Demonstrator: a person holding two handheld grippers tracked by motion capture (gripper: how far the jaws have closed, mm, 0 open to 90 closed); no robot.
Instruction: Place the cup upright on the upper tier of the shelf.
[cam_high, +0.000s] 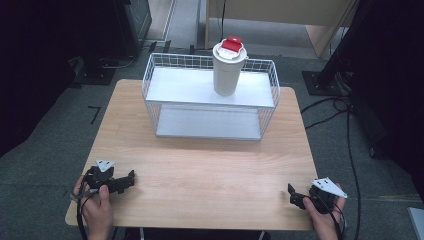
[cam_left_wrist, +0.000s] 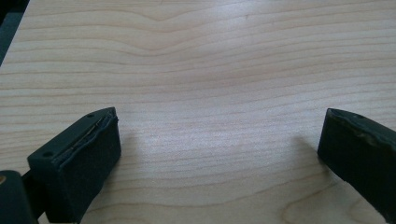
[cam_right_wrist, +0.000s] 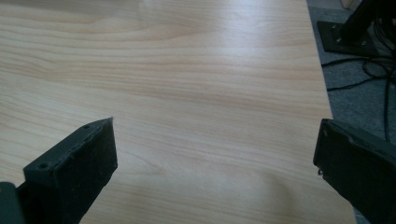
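A white tumbler (cam_high: 227, 67) with a red flip lid stands upright on the top shelf of a white wire rack (cam_high: 210, 95) at the far side of the wooden table (cam_high: 200, 165). My left gripper (cam_high: 131, 179) rests low at the near left of the table, held by a hand; its jaws stand wide apart over bare wood (cam_left_wrist: 219, 135). My right gripper (cam_high: 291, 194) sits at the near right edge, jaws also wide apart with nothing between them (cam_right_wrist: 215, 149). Both are far from the rack.
The rack has a lower shelf (cam_high: 207, 124) with nothing on it. Cables (cam_high: 345, 125) and a black stand base (cam_high: 320, 82) lie on the grey floor to the right. The table's right edge (cam_right_wrist: 324, 98) runs close to my right gripper.
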